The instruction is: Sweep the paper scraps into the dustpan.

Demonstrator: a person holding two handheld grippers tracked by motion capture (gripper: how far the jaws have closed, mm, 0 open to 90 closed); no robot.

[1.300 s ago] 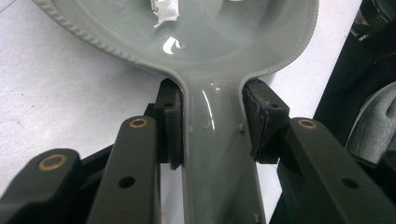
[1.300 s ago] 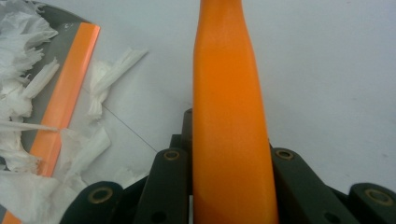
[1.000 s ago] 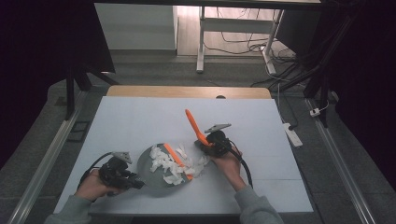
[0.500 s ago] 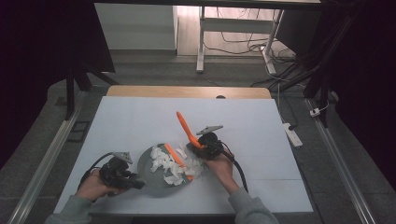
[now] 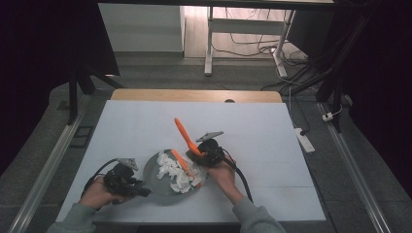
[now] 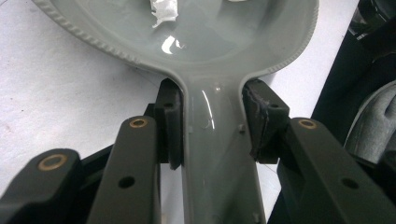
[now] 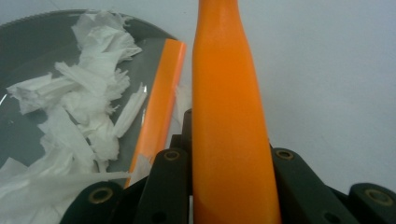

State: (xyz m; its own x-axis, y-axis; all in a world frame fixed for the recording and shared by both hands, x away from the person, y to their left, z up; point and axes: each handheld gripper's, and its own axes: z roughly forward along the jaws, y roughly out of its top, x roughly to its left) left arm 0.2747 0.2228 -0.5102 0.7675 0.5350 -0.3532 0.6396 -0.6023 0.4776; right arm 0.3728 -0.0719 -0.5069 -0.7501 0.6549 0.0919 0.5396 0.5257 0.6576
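Left gripper (image 5: 138,187) sits at the 7 o'clock corner of the white table (image 5: 272,131), and I have its jaws pinched on the handle (image 6: 219,158) of the grey dustpan (image 5: 167,187). In the left gripper view both pads press flat against the handle's two sides, right where it widens into the pan. Pan lies flat on the table with its handle toward 9 o'clock.

Right gripper (image 5: 200,155) is at the pan's 3 o'clock edge, jaws clamped on the orange handle (image 7: 229,116) of a small brush or scraper. In the high view that handle (image 5: 183,133) sticks up and leans toward 11 o'clock from the gripper. I can't tell what the tool's working end looks like; it's hidden.

Torn white paper scraps (image 5: 175,172) are heaped in the pan, mostly its centre and 3 o'clock half. A second orange strip (image 5: 180,162) lies across the pile, running roughly 11 to 5 o'clock; in the right gripper view it (image 7: 161,107) lies just beside the held handle, at the pan's edge, with scraps (image 7: 84,93) to its 9 o'clock side. One small scrap (image 6: 163,11) shows near the pan's middle in the left gripper view.

Both of my hands are low at the 6 o'clock edge of the table, sleeves just in view.
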